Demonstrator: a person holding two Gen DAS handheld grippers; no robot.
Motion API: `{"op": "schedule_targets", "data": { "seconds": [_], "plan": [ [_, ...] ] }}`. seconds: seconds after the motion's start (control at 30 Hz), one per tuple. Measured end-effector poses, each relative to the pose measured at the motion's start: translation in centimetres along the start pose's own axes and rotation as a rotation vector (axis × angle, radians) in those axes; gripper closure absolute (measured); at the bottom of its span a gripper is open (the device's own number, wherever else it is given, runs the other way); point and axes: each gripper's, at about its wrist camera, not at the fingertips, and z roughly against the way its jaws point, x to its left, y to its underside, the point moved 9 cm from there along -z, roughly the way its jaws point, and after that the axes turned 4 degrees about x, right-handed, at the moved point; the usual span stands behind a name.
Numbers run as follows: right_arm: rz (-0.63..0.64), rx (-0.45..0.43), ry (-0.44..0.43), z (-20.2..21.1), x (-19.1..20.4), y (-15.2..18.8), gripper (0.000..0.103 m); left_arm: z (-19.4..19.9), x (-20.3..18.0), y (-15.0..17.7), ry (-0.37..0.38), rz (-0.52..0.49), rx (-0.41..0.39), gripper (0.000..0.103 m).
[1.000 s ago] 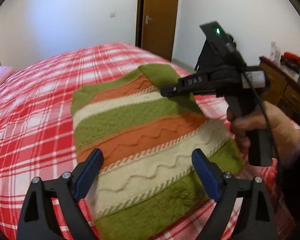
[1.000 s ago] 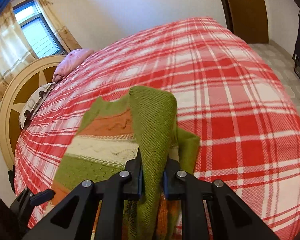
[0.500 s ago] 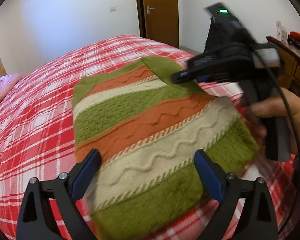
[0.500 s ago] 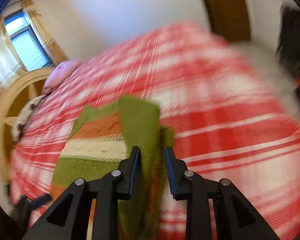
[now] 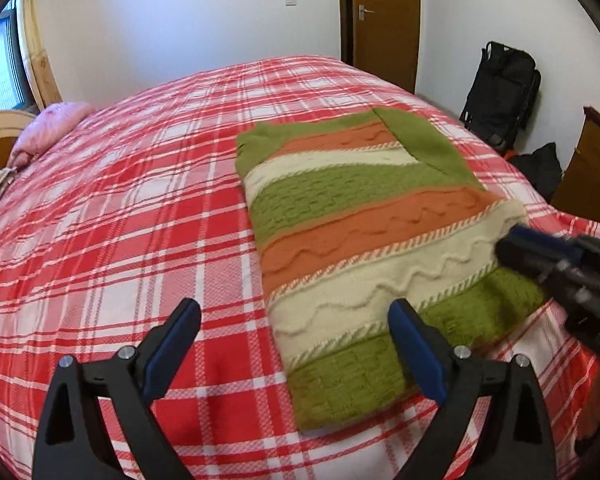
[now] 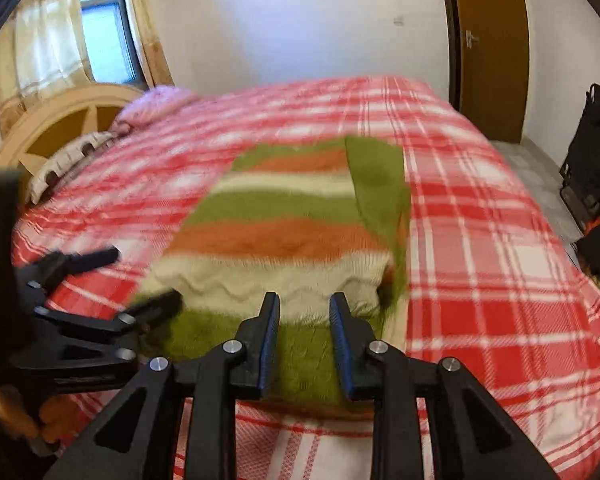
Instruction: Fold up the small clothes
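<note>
A knitted sweater with green, orange and cream stripes lies folded flat on the red plaid bed; a green sleeve is folded over its far right side. It also shows in the right wrist view. My left gripper is wide open and empty, above the sweater's near left edge. My right gripper is partly open and empty, just above the sweater's near green hem. The right gripper shows blurred at the right edge of the left wrist view, and the left gripper shows at the left of the right wrist view.
A pink pillow and a wooden headboard are at the bed's far left. A brown door, a black bag and a wooden cabinet stand beyond the bed's right side.
My right gripper opened, let go of the green sleeve, and pulled back to the sweater's near hem. The sleeve now lies flat on the sweater. My left gripper drew back and left.
</note>
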Motion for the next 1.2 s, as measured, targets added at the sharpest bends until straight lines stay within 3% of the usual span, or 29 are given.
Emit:
{"op": "schedule_targets", "data": {
  "seconds": [0.07,0.23,0.47,0.6,0.7,0.77,0.83,0.97,1.07,1.2],
  "plan": [
    [-0.019,0.044,0.030,-1.5,-0.7,1.4,0.076,-0.1,0.0,0.2,-0.005,-0.003,0.003,0.006],
    [-0.077,0.006,0.015,-1.4,-1.3,2.4,0.076,-0.7,0.1,0.7,0.005,0.008,0.036,0.006],
    [-0.080,0.019,0.028,-0.9,-1.1,2.9,0.076,-1.4,0.3,1.1,0.041,0.023,0.064,0.006],
    [-0.073,0.063,0.013,-0.1,-0.8,3.1,0.076,-1.5,0.4,1.1,0.056,0.011,0.071,0.006],
    [-0.114,0.034,-0.034,1.5,-1.1,2.3,0.076,-0.8,0.8,0.4,0.077,0.004,0.054,0.006],
    [-0.181,-0.024,-0.085,2.5,-2.1,1.0,0.067,-0.6,1.5,-0.7,0.087,0.027,0.029,0.006],
    [-0.235,-0.059,-0.087,2.7,-3.5,-0.2,0.028,-0.8,1.9,-1.9,0.122,0.061,0.021,0.006],
    [-0.311,-0.097,-0.095,1.4,-6.1,-2.8,0.027,-3.0,3.3,-4.2,0.194,0.170,0.051,0.006],
    [-0.346,-0.039,-0.078,-1.7,-7.6,-3.7,0.027,-5.4,3.4,-5.1,0.260,0.253,0.120,0.006],
    [-0.336,0.043,-0.134,-5.5,-7.0,-3.4,0.027,-8.3,2.2,-5.0,0.322,0.295,0.210,0.006]
  ]
}}
